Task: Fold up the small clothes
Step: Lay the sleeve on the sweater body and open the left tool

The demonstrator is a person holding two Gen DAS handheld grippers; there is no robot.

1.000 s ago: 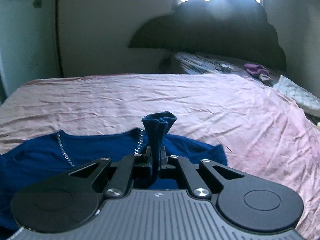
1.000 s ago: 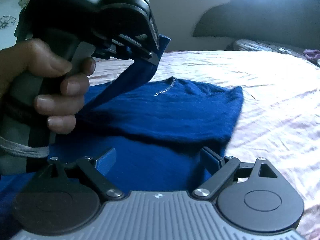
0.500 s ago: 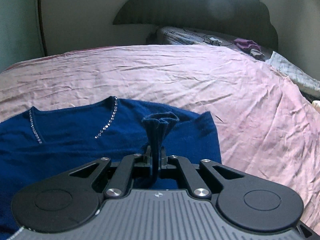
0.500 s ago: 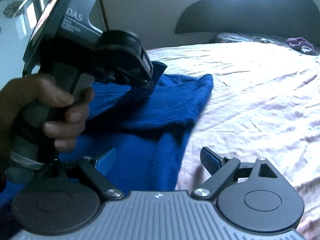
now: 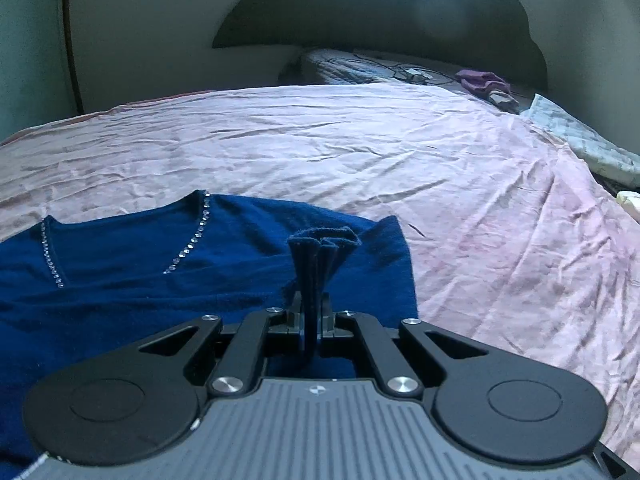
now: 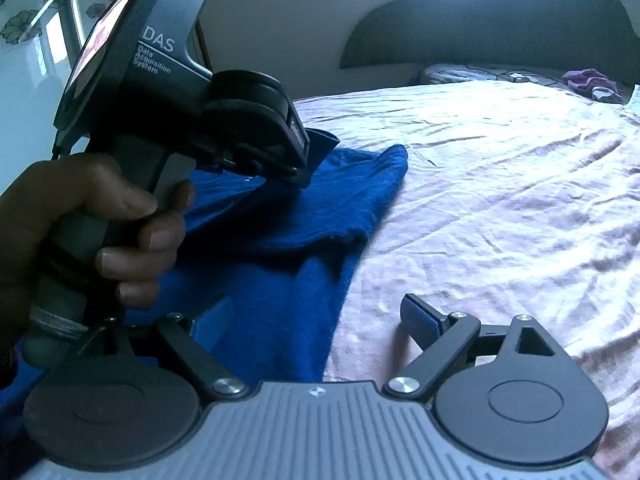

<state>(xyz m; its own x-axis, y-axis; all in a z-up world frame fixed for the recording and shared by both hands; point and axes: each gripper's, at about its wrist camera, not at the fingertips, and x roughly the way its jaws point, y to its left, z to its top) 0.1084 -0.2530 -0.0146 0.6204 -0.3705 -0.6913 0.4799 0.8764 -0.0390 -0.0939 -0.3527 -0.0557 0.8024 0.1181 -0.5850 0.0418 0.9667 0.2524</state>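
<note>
A small dark blue top (image 5: 132,276) with a line of rhinestones along its neckline lies on the pink bedsheet (image 5: 400,152). My left gripper (image 5: 312,312) is shut on a bunched fold of the blue top, which fans out just past the fingertips and hangs low over the garment. In the right wrist view the same left gripper (image 6: 298,168), held in a hand (image 6: 100,224), pinches that fold (image 6: 324,142) above the blue top (image 6: 280,272). My right gripper (image 6: 320,316) is open with nothing between its fingers, straddling the top's right edge just above it.
A dark headboard (image 5: 380,12) stands at the far end. A purple cloth (image 5: 480,80) and cables lie on the pillow area, and a pale patterned cloth (image 5: 580,140) sits at the far right. Bare pink sheet spreads to the right of the top.
My left gripper has sunk toward the garment with the fold still pinched, so the top looks larger and farther up in its view. The right view has swung rightward to the top's right edge.
</note>
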